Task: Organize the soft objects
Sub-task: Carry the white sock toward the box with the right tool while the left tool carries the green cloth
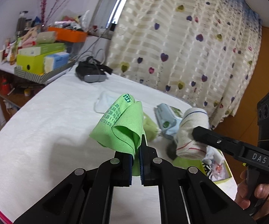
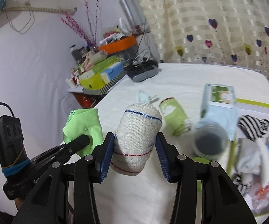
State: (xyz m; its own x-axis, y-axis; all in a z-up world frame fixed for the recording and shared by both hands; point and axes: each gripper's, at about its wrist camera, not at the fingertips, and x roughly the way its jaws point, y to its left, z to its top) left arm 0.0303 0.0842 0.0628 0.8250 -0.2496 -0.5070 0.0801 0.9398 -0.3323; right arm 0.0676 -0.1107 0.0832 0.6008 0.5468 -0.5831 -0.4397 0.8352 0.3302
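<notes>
Left hand-held gripper (image 1: pixel 136 160) pinches green cloth (image 1: pixel 121 127); right hand-held gripper (image 2: pixel 134 149) clamps bandage roll (image 2: pixel 137 138).

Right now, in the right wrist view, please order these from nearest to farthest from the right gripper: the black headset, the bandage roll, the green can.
1. bandage roll: between the jaws of the right gripper.
2. green can: lying on the white bed, ahead and slightly right.
3. black headset: at the bed's far edge, near the cluttered shelf.
</notes>
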